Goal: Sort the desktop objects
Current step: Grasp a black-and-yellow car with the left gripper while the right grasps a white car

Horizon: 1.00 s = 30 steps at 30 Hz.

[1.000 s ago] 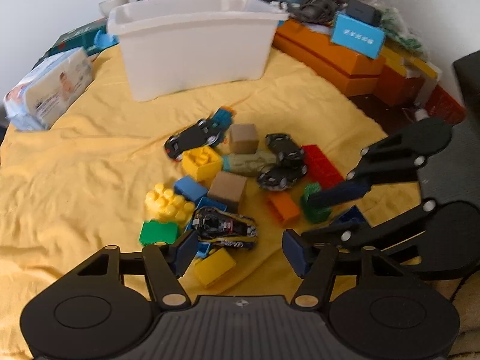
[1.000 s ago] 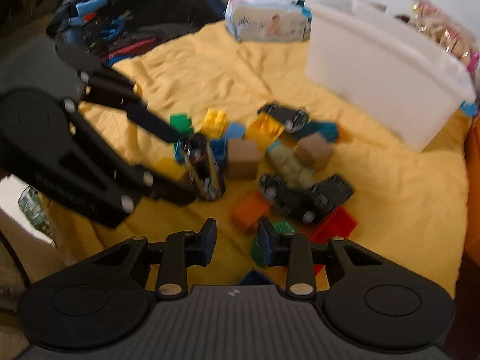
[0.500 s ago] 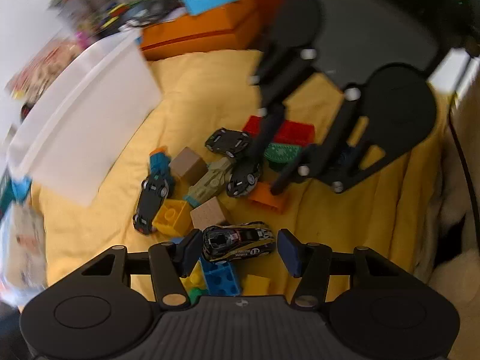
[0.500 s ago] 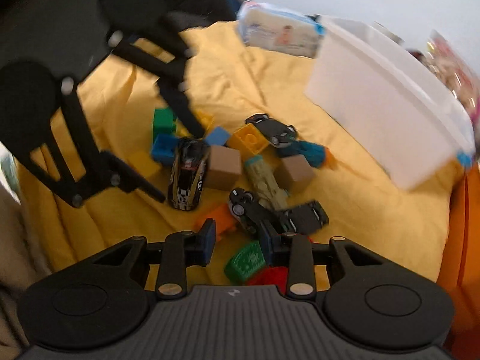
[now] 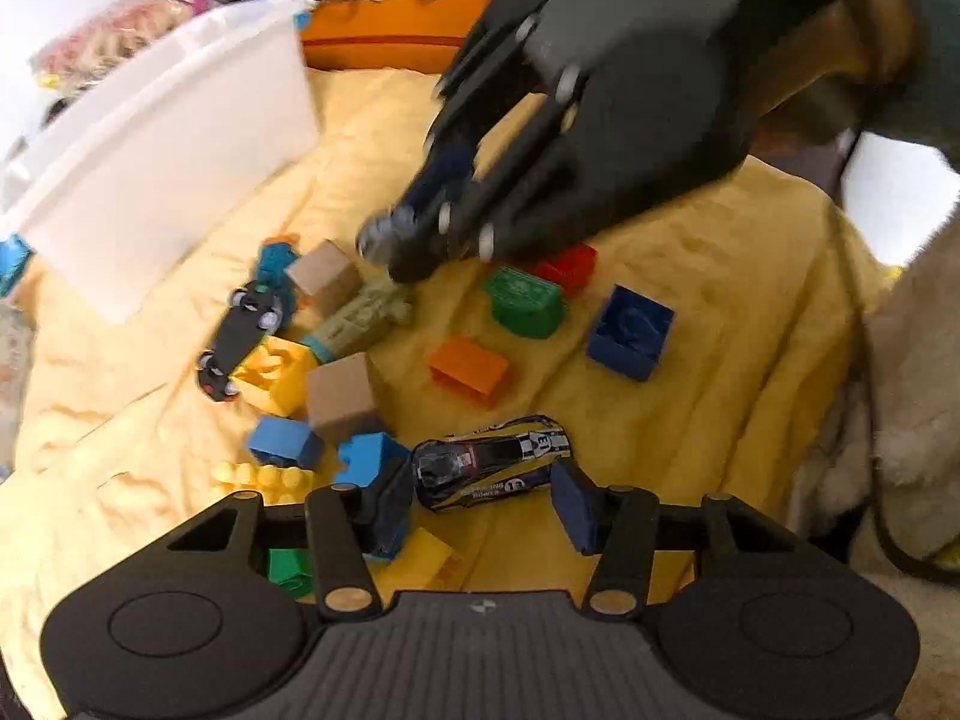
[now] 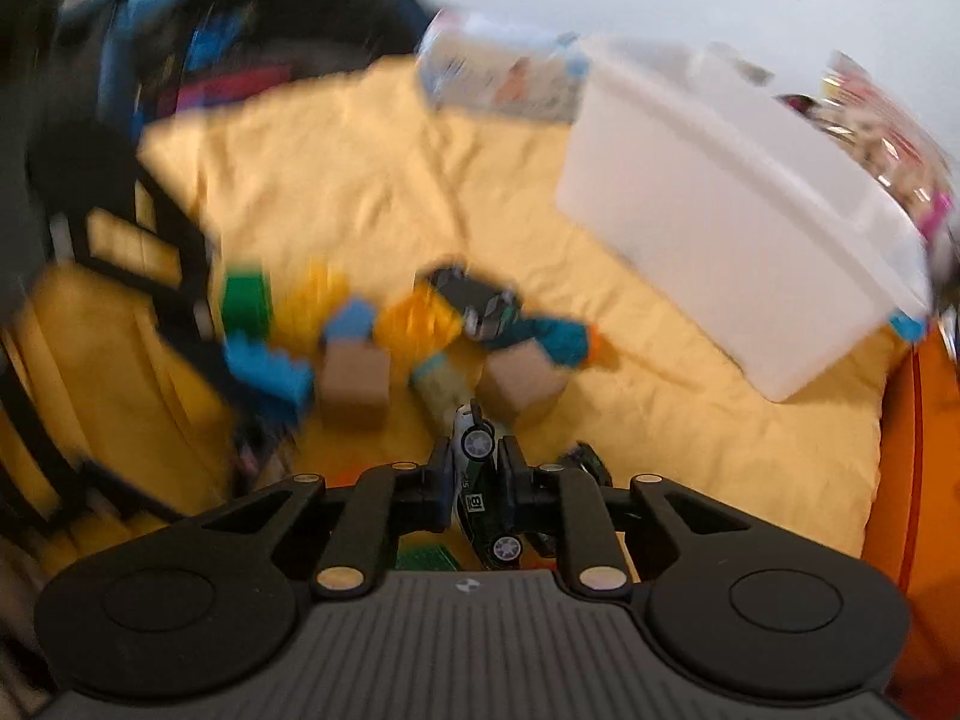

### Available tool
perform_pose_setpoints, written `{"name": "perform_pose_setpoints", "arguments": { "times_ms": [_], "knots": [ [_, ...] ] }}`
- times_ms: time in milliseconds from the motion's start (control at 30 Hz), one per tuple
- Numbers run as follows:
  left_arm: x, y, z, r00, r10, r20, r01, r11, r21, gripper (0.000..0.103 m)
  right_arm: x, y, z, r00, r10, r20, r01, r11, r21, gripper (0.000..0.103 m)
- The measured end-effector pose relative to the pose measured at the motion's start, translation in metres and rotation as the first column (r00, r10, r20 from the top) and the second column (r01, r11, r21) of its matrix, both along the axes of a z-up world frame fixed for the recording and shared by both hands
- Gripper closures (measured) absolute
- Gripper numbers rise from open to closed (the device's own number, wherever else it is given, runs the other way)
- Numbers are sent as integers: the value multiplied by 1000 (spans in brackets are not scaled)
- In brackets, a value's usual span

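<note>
Toy cars and building blocks lie scattered on a yellow cloth point(image 5: 690, 372). My left gripper point(image 5: 483, 501) is open around a black and yellow race car point(image 5: 489, 468), its pads on either side and apart from it. My right gripper point(image 6: 474, 480) is shut on a small dark toy car point(image 6: 480, 480), lifted above the cloth. In the left wrist view the right gripper point(image 5: 414, 240) hangs over the pile with that car. A white bin point(image 5: 162, 162) stands at the back, also in the right wrist view point(image 6: 738, 240).
Near the left gripper lie an orange block point(image 5: 468, 369), a green block point(image 5: 525, 300), a dark blue block point(image 5: 630, 330), a red block point(image 5: 570, 267), tan cubes point(image 5: 342, 399), a yellow block point(image 5: 276, 372) and a black car point(image 5: 240, 336). Orange boxes point(image 5: 384, 36) stand behind.
My right gripper closed on a dark toy car and lifted it from the pile. My left gripper moved in around the black and yellow race car.
</note>
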<state>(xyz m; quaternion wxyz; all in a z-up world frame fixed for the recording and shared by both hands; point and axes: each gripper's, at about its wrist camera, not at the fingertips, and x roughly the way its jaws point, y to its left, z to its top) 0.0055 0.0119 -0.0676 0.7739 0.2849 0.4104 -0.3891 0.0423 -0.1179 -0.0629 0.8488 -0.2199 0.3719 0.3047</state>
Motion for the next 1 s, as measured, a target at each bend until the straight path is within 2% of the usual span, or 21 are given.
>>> {"name": "perform_pose_setpoints", "arguments": {
  "times_ms": [100,200,267,433,567,633,733,767,867,933,1000],
  "knots": [
    [-1,2,5,999,26,20,-25,998,-50,47,4,-25,19,992,-91,-85,105,977,184,86],
    [1,-5,2,999,2,32,-1,1000,-6,47,2,-54,25,964,-150,-217,214,927,307,86],
    [6,-11,-2,1000,5,15,-6,1000,14,47,-1,-67,18,943,-176,-283,267,908,323,86],
    [4,-16,-2,994,112,-17,-112,994,6,46,-30,-91,-5,885,-223,-408,354,892,281,86],
    [-2,-7,6,973,229,-42,-231,972,-46,47,-38,-103,-25,837,-211,-505,399,868,297,85],
    [-5,4,13,950,304,-77,-310,947,-86,45,-37,-102,-31,839,-212,-501,396,869,297,83],
    [-1,7,14,902,404,-151,-422,898,-121,41,-33,-99,-29,883,-260,-390,372,896,244,72],
    [0,8,13,884,432,-181,-456,881,-126,41,-34,-97,-27,895,-275,-350,364,905,220,72],
    [1,4,2,837,494,-236,-527,843,-106,41,-41,-90,-18,938,-263,-224,301,941,156,72],
    [6,1,-3,802,529,-277,-571,816,-94,41,-47,-86,-12,950,-243,-195,273,951,147,72],
    [10,-2,-8,771,571,-283,-612,787,-81,41,-52,-86,-11,952,-249,-180,274,952,134,70]
  ]
}}
